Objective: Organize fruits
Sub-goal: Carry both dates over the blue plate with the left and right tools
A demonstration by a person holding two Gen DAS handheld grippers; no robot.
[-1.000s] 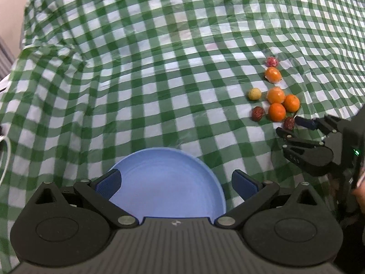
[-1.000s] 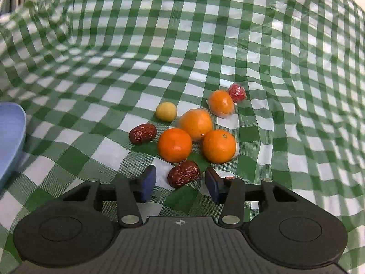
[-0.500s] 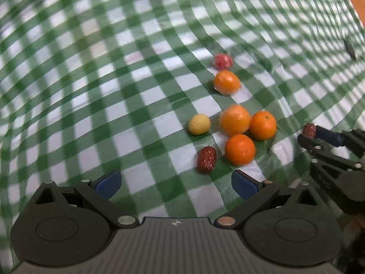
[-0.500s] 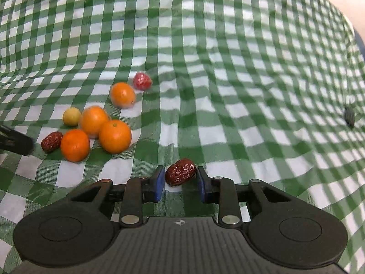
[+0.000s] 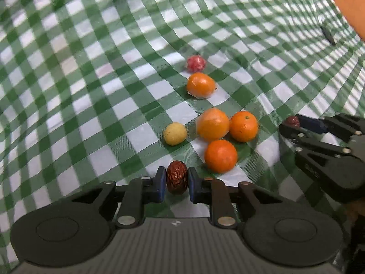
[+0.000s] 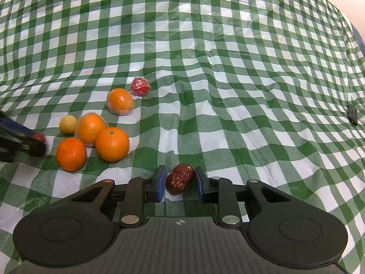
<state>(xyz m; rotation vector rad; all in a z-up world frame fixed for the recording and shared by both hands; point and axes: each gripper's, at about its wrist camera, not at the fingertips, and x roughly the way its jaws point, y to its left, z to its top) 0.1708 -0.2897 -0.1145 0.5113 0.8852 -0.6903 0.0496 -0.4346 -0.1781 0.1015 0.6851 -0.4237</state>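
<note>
The left gripper (image 5: 176, 180) has just closed on a date (image 5: 177, 180), long axis pointing away between its fingers. The right gripper (image 6: 179, 180) grips another date (image 6: 180, 178) lying slantwise, right of the oranges (image 6: 111, 144) on the counter (image 6: 228, 91).

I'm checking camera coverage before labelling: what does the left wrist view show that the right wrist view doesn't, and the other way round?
Only the left wrist view shows an orange surface in the top right corner, and the left gripper shut on a wrinkled red date.

Only the right wrist view shows the right gripper head-on, shut on the other date.

Both show the checked cloth, four oranges, a small yellow fruit, a wrapped red fruit and a small dark object.
</note>
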